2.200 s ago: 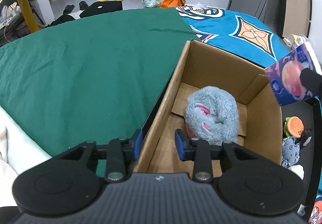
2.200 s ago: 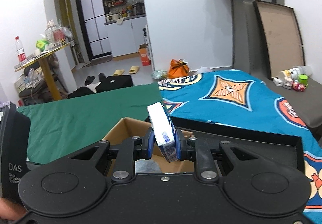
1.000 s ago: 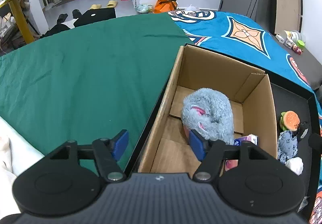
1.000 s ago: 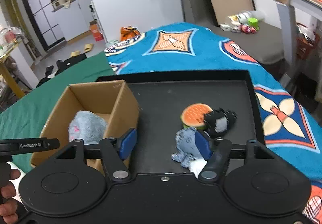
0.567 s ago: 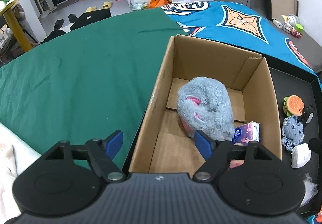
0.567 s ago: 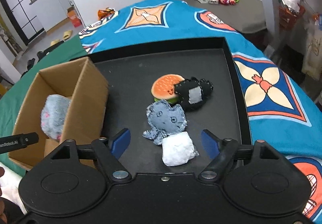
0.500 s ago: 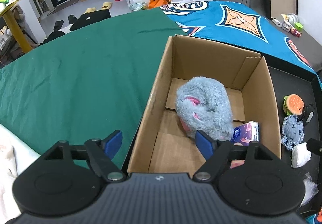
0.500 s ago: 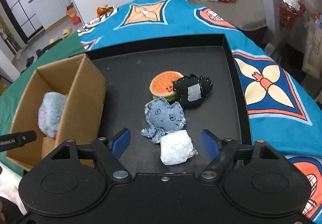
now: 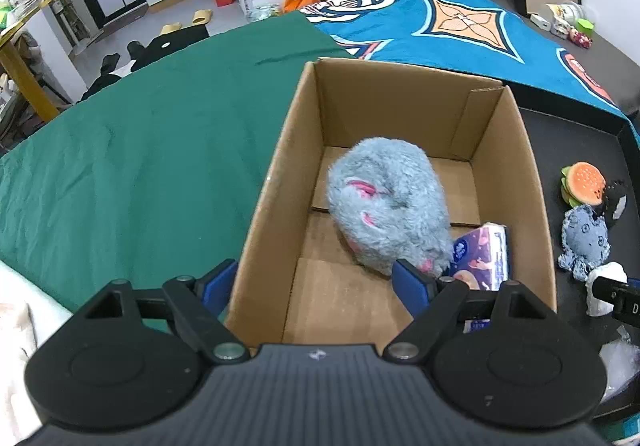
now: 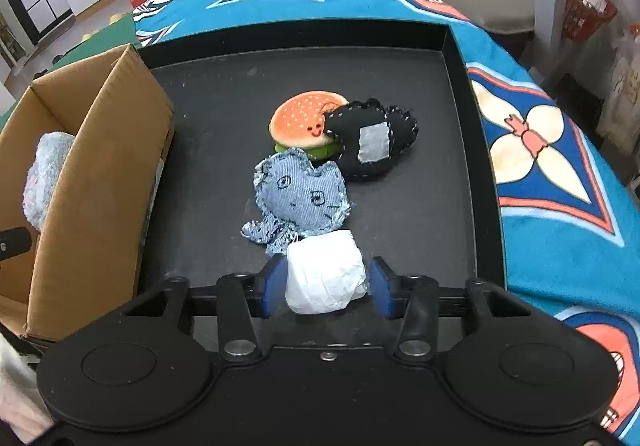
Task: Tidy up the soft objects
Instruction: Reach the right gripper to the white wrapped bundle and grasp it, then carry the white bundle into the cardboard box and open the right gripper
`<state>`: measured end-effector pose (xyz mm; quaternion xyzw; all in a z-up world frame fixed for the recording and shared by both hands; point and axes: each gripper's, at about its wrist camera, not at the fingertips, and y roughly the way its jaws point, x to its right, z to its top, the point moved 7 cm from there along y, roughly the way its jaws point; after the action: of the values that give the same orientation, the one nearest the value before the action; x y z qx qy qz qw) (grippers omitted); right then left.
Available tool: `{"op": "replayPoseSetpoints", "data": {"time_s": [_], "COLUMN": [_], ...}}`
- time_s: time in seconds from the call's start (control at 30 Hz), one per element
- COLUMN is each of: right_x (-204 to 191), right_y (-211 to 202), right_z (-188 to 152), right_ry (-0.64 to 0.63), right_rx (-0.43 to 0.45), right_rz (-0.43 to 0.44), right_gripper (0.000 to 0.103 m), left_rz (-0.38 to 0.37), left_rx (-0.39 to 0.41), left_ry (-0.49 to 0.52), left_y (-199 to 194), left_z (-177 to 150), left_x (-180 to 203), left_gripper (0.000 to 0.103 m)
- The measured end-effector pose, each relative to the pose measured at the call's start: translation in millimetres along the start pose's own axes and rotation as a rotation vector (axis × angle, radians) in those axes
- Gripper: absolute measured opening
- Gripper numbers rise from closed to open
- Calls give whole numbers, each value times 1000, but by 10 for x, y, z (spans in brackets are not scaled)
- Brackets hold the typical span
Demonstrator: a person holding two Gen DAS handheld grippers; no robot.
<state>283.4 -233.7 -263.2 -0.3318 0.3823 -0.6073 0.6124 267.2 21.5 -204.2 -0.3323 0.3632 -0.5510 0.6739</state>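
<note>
**White soft bundle: grip in progress on the tray**

The white soft bundle point(image 10: 325, 277) lies on the black tray point(image 10: 460, 45), at its near edge, touching the lower fringe of the denim plush point(image 10: 301, 197). The right gripper point(image 10: 326, 288) straddles it. Its jaws are closing with the bundle between them; the left pad meets the wrapping, while a narrow gap appears to remain at the right pad, so the grasp is not yet firm.

Handling, as a judgement: the bundle looks light, crumpled and compressible. It should yield under the pads rather than resist, and the wrapping may slide or bunch. Take hold across its widest middle, as now aligned, and keep clear of the denim plush so that its fringe is not pinched and dragged along.

The left gripper point(image 9: 316, 282) is released, jaws wide apart, astride the near left wall of the cardboard box point(image 9: 276, 181). It holds nothing.

View comparison:
- The left wrist view shows the box interior: a grey furry plush point(image 9: 386, 213) and a tissue pack point(image 9: 482, 258) against the right wall. Floor space remains at the near and far ends.
- The right wrist view shows the pad contact, the burger plush point(image 10: 304, 121) and the black patched plush point(image 10: 374, 137). Here the box interior is mostly hidden by its wall.
</note>
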Motion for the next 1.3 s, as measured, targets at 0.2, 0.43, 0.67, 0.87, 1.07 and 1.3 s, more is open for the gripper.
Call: {"op": "replayPoseSetpoints", "data": {"time_s": [0.2, 0.43, 0.67, 0.87, 1.07, 1.3], "right_x": [-108, -168, -324, -482, -712, -954], "right_y": [-134, -280, -440, -617, -758, -832], "right_z": [39, 115, 234, 387, 515, 614], "right_ry": [-28, -23, -54, -107, -169, -235], "right_rx": [38, 64, 97, 151, 192, 225], "right_rz": [24, 47, 63, 58, 75, 83], "right_gripper": [44, 44, 44, 44, 44, 44], "left_rz": [3, -7, -24, -26, -36, -68], "left_rx": [9, 14, 15, 29, 50, 64], "left_ry": [13, 16, 15, 13, -11, -45], "left_y": [-17, -27, -4, 0, 6, -4], "left_z": [-17, -24, -21, -13, 4, -2], "left_x": [18, 15, -10, -56, -108, -168], "left_gripper": [82, 82, 82, 82, 82, 79]}}
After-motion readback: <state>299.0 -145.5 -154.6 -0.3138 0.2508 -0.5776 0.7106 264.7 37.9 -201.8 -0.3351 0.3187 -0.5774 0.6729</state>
